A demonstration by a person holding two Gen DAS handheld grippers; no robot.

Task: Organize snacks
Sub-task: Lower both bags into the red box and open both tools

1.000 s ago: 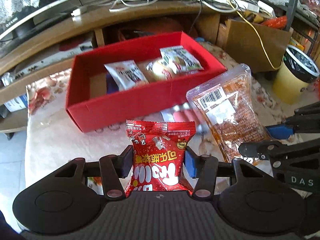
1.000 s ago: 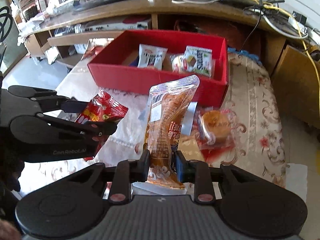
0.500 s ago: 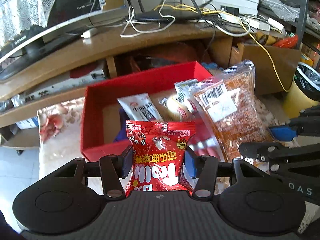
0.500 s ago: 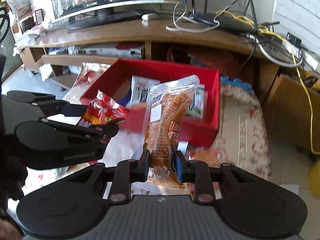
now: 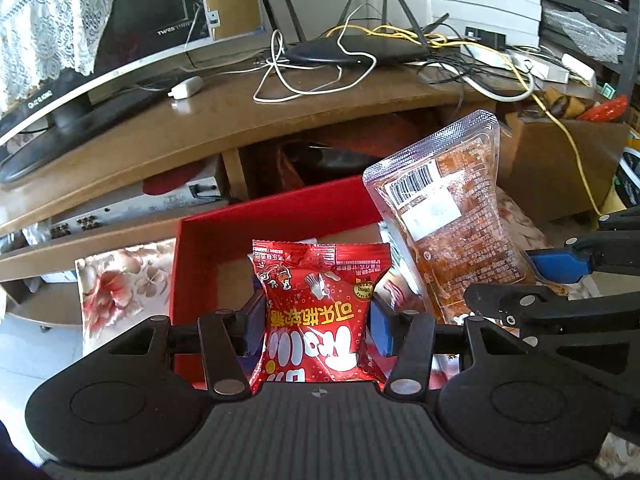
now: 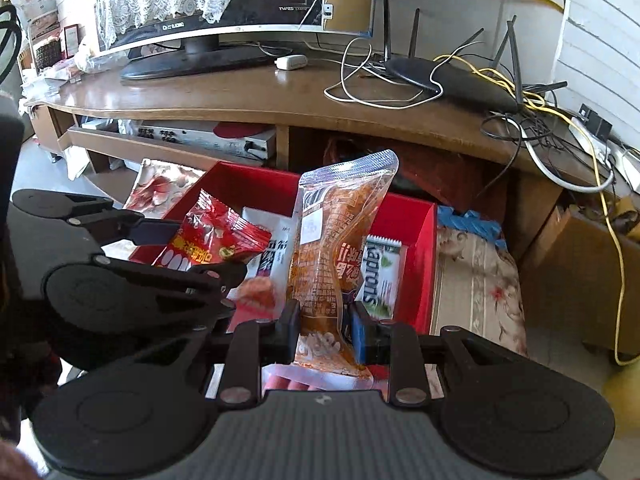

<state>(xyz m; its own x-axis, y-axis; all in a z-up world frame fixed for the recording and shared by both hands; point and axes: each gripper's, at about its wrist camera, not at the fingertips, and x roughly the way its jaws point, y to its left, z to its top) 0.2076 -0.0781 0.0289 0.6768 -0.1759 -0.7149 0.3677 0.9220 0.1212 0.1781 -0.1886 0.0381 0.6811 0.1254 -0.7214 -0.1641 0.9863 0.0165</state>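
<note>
Jaws pinching red packet (image 5: 316, 312), orange pouch (image 6: 332, 264)

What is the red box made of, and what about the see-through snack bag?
The red box looks like matte cardboard: thin flat walls, brown inside. The see-through bag in the right claw seems glossy clear plastic film: it shines and crinkles.

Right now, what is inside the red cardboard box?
The red cardboard box holds a green-and-white Kaprons packet and a white sachet. The held red candy bag and clear orange snack pouch cover the rest.
</note>
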